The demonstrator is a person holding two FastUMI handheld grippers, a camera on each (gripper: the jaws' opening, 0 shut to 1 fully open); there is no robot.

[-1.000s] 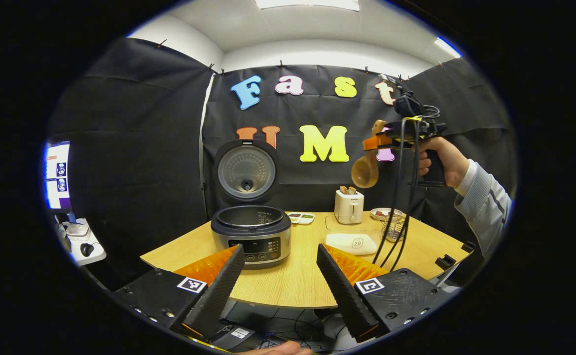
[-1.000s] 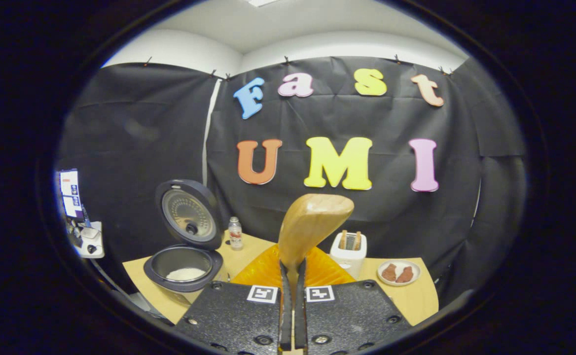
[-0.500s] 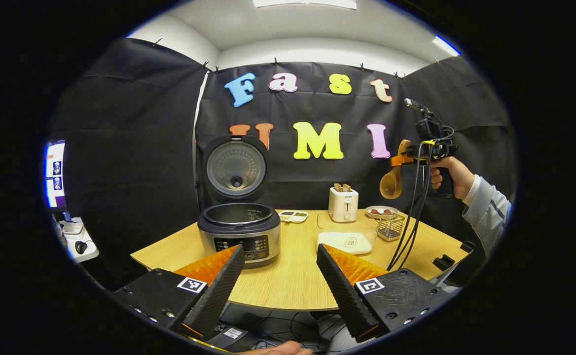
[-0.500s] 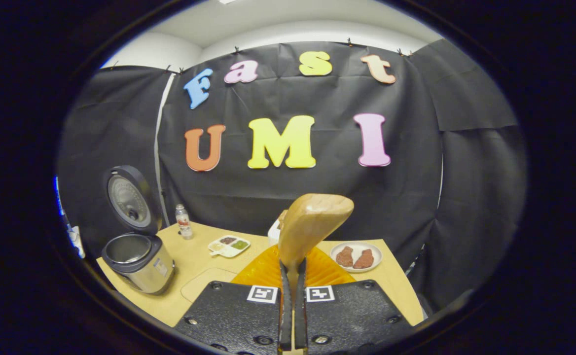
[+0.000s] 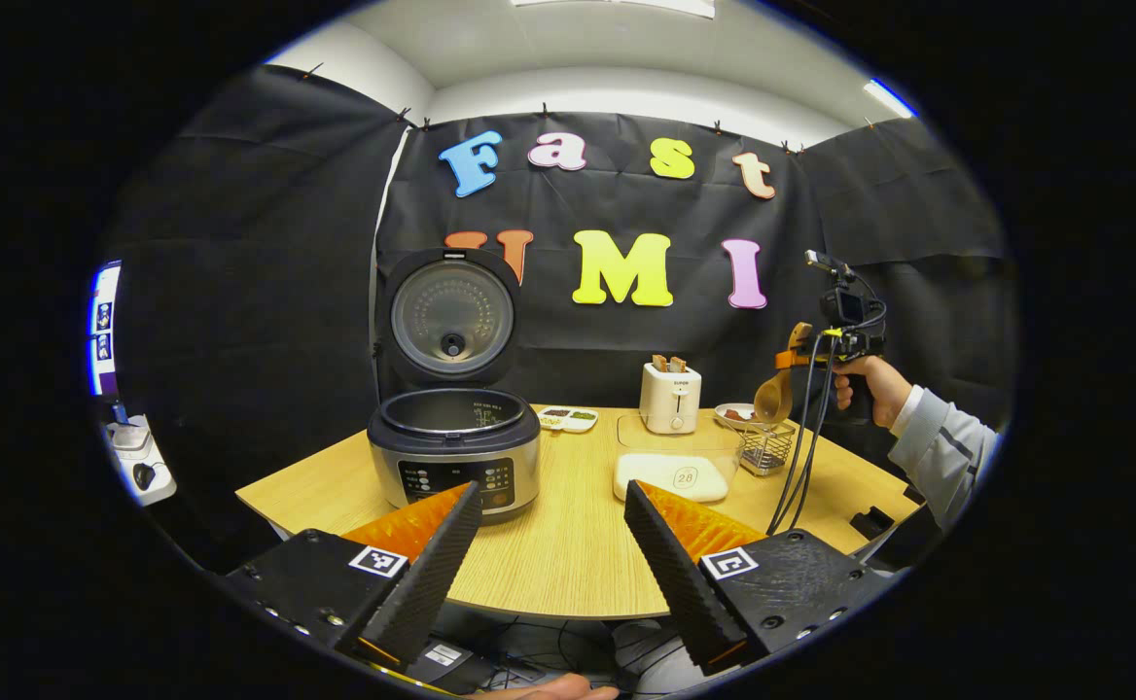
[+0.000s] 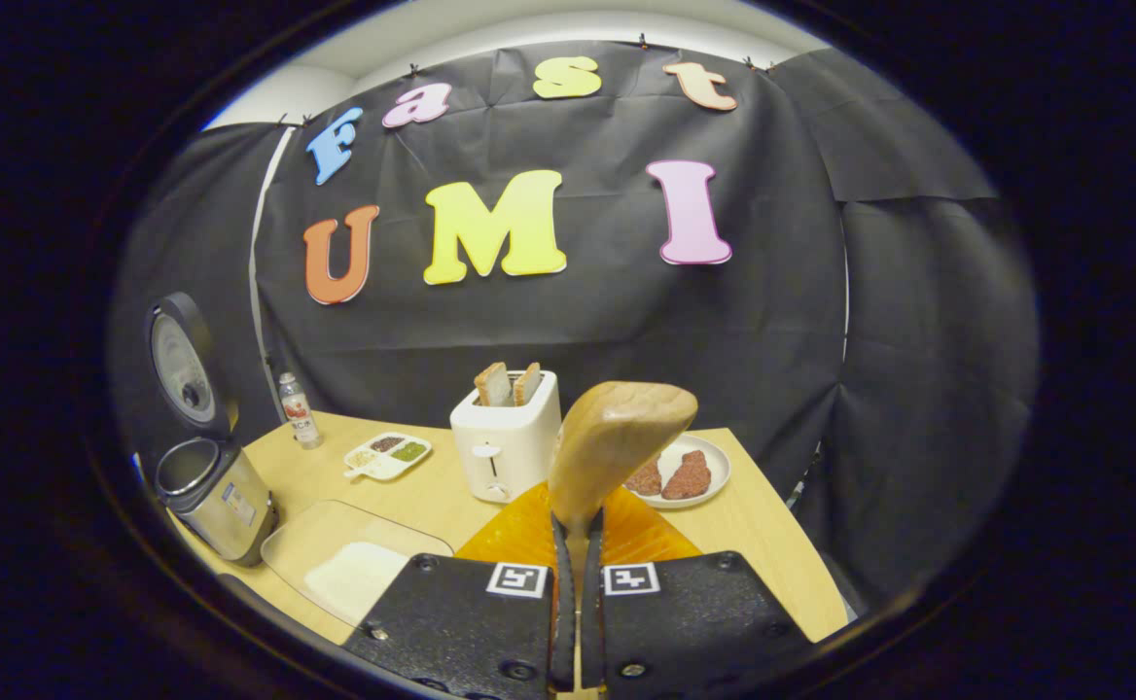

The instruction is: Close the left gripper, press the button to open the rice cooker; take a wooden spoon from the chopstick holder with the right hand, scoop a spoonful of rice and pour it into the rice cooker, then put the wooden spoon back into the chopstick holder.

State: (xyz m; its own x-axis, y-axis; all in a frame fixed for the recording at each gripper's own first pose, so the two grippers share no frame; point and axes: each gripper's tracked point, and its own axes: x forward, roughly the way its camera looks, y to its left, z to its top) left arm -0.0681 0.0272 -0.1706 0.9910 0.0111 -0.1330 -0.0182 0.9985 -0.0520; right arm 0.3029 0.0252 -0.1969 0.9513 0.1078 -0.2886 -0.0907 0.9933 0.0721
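1. The right gripper [image 6: 576,622] is clenched on the handle of the wooden spoon [image 6: 617,437], both fingers pressing it; the bowl points forward and up, so it reads as empty.
2. In the left gripper view, the spoon hangs bowl-down just above the wire chopstick holder [image 5: 765,449] at the desk's [image 5: 568,554] far right, held there by a hand [image 5: 865,384]. Judgement: the return of the spoon is the step in hand.
3. The rice cooker [image 5: 454,457] stands at the desk's left with its lid upright and open; its contents cannot be told from here.
4. The left gripper [image 5: 549,554] is released, fingers spread, holding nothing, low before the desk edge and well apart from the work.
5. The clear rice container [image 5: 675,474] sits between cooker and holder; a toaster [image 5: 670,397] stands behind it.
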